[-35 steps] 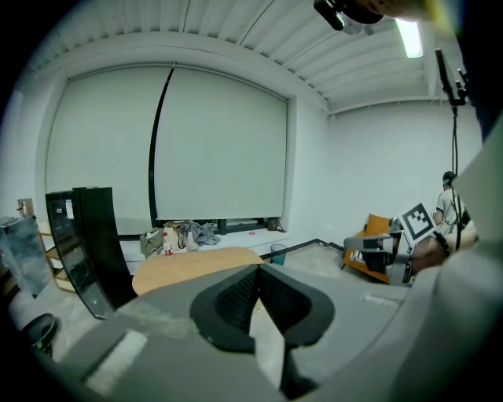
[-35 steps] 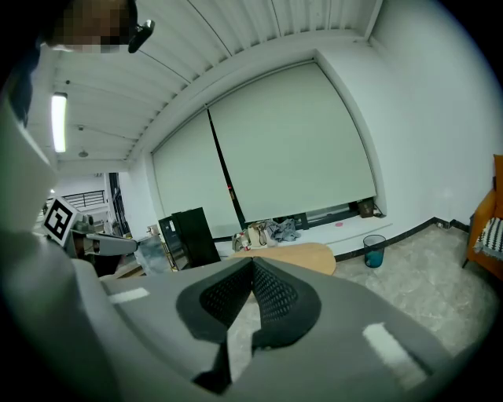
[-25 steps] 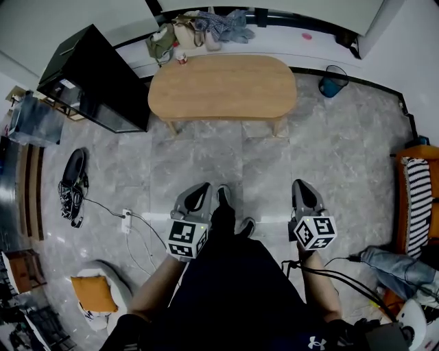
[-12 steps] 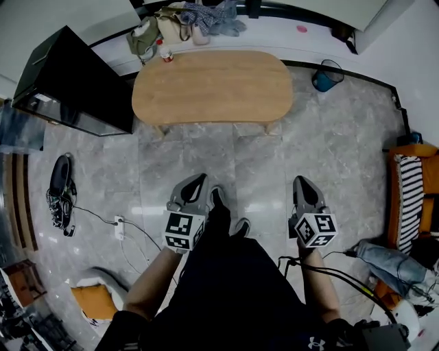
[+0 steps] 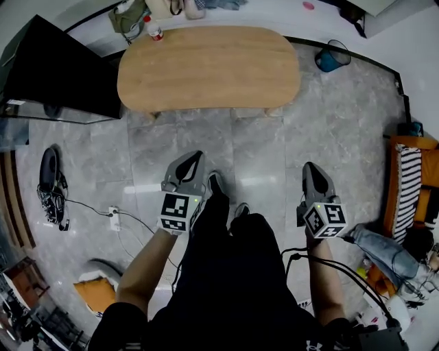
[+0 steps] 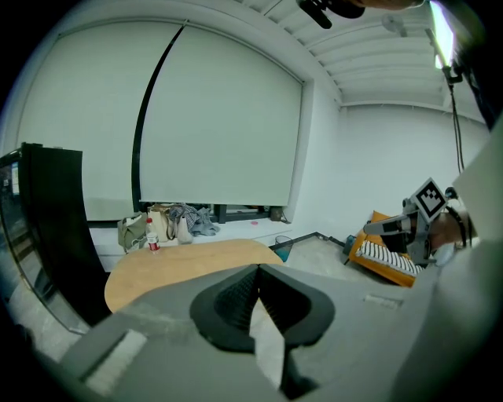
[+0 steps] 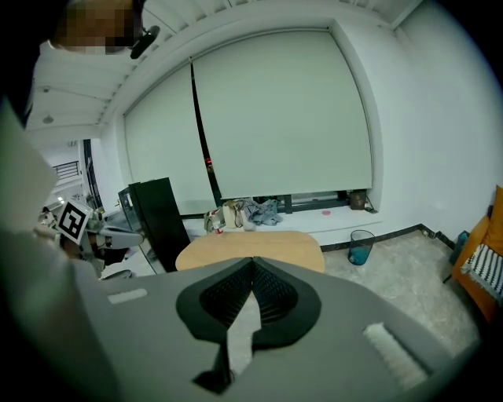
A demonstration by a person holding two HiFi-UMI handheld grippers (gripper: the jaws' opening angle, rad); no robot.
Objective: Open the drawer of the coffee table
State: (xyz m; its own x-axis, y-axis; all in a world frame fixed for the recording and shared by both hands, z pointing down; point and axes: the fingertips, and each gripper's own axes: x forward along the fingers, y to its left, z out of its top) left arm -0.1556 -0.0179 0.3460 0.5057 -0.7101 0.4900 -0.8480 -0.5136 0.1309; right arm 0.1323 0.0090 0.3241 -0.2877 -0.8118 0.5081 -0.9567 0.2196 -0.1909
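The oval wooden coffee table stands ahead on the grey tiled floor, also seen in the left gripper view and the right gripper view. No drawer shows from here. My left gripper is held over the floor in front of the table, shut and empty. My right gripper hangs at the same distance further right, also shut with nothing in it. In each gripper view the jaw tips meet, pointing toward the table.
A black cabinet stands left of the table. A small bottle and bags sit by the window ledge behind it. A blue bin is at the right, an orange seat with a striped cushion further right. Cables and a power strip lie on the floor at left.
The person has stepped toward the table, which now sits closer and higher in the head view. Both grippers moved forward with the body and stayed shut.
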